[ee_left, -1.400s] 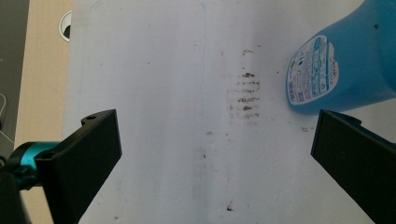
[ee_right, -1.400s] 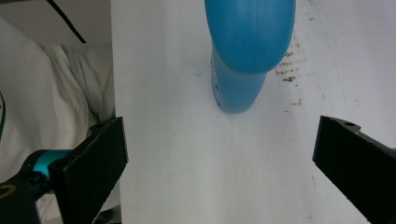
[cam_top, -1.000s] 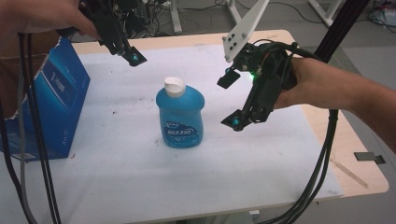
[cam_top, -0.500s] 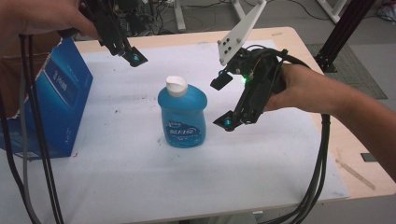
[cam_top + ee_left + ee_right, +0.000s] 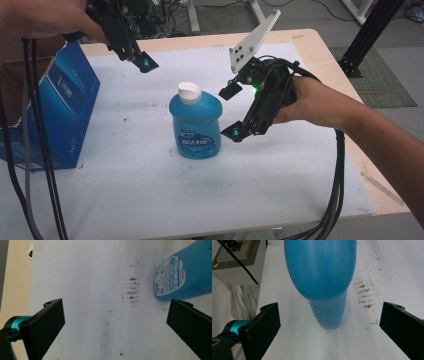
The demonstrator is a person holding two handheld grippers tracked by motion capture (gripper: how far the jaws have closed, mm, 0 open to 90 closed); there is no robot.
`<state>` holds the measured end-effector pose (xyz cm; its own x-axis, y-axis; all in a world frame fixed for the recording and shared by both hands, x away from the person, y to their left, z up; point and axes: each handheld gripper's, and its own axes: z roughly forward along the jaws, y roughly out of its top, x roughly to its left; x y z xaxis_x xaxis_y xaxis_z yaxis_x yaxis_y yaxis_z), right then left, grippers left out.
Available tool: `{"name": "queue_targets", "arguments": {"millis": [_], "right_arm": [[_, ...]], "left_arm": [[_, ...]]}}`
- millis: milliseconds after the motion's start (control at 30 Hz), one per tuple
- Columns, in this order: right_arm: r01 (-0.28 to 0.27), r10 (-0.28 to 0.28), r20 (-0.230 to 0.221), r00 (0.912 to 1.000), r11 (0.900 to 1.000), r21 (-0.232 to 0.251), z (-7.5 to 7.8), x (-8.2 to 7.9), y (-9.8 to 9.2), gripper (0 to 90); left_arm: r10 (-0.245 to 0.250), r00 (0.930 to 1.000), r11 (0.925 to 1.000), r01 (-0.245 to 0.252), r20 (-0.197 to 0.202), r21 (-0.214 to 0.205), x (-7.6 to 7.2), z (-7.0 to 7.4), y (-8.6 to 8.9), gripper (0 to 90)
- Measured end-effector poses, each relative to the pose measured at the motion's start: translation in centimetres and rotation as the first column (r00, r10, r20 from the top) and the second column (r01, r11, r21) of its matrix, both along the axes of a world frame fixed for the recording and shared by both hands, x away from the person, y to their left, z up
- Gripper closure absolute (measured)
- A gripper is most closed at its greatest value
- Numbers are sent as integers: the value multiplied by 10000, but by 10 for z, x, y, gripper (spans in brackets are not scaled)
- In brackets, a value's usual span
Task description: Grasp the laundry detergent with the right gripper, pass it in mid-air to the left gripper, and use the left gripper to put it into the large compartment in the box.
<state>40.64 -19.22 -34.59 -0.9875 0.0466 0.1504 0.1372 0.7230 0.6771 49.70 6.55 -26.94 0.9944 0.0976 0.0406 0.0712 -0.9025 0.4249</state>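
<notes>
Blue detergent bottle (image 5: 195, 125) stands upright on the white-covered bench (image 5: 150, 200), just ahead of my right tool (image 5: 231, 112) and not yet touched. Right tool is turned on its side, jaws spread wide, one above the other in the high view; in the right gripper view the blue body (image 5: 320, 270) sits between the two black jaws with a clear gap on either side.

Left tool (image 5: 145, 62) hangs higher and beyond the bottle, well apart from it, jaws also wide open with nothing in them. From its own view the labelled lower part of the bottle (image 5: 175, 275) lies ahead and off toward one jaw.

Handling, my judgement: plastic walls, smooth and somewhat slippery, likely to flex under a hard squeeze. Looks well filled, so moderately heavy and bottom-weighted. Body is broad and flat-faced with rounded shoulders narrowing to a white cap (image 5: 189, 93). Best hold would be across the body below the shoulders, where the sides run nearly parallel; the shoulder curve would let the jaws slide upward, and the cap is too small and may be loose.

Orientation: long axis vertical, cap pointing up, label face (image 5: 199, 142) toward my side of the bench. A blue carton (image 5: 55, 115) stands well off, on the far side of the bottle from the right tool.
</notes>
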Motion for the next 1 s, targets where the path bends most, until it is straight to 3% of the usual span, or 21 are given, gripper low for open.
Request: {"name": "queue_targets", "arguments": {"millis": [1000], "right_arm": [[40, -25, -145, 9999, 9944, 1058, -29, 5, 17, 23]], "left_arm": [[125, 9999, 9999, -125, -34, 44, 0, 0, 5, 17]]}}
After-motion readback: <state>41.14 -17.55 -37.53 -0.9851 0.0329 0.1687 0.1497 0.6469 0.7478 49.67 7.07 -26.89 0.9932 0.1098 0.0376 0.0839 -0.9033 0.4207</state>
